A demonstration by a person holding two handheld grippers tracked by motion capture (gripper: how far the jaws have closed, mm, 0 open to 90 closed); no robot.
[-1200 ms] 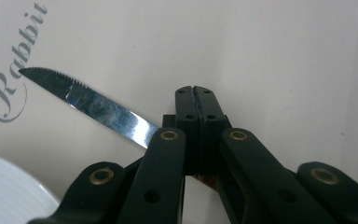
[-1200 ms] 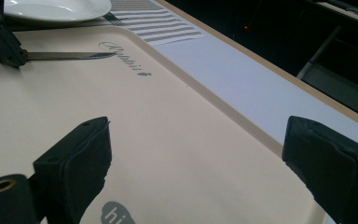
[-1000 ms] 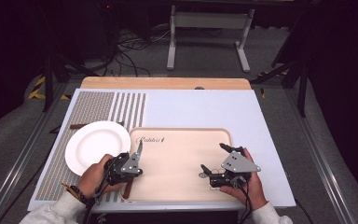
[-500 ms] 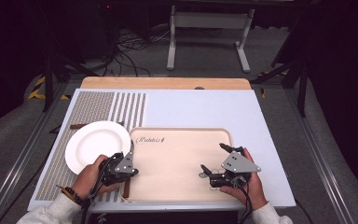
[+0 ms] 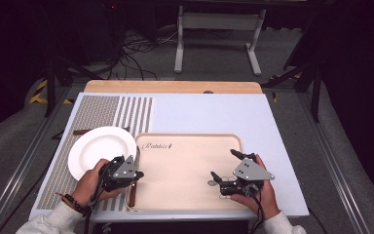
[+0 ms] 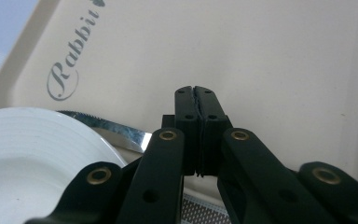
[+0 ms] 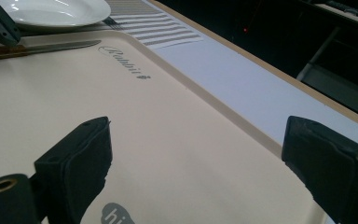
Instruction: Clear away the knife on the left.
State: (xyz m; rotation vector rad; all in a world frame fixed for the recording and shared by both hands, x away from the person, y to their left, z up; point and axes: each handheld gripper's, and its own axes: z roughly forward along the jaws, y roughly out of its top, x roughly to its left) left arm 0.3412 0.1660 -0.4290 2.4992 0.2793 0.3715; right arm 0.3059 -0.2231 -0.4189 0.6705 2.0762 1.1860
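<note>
Since a second before, the left gripper (image 5: 135,171) had drawn back toward the near edge of the tray (image 5: 190,146), while the right gripper (image 5: 224,167) stayed put. With the knife (image 6: 107,126) lying on the tray's left rim, its blade tip tucked under the white plate (image 5: 100,151), a careless pull could have dragged or tipped the plate. The left gripper's jaws were pressed together, apparently empty; the right's stood wide apart over bare tray, holding nothing.

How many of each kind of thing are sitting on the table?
Round white ceramic plate: 1
Beige rectangular plastic tray: 1
Serrated steel knife with a brown handle: 1
Striped grey-and-white placemat: 1
Total: 4
</note>
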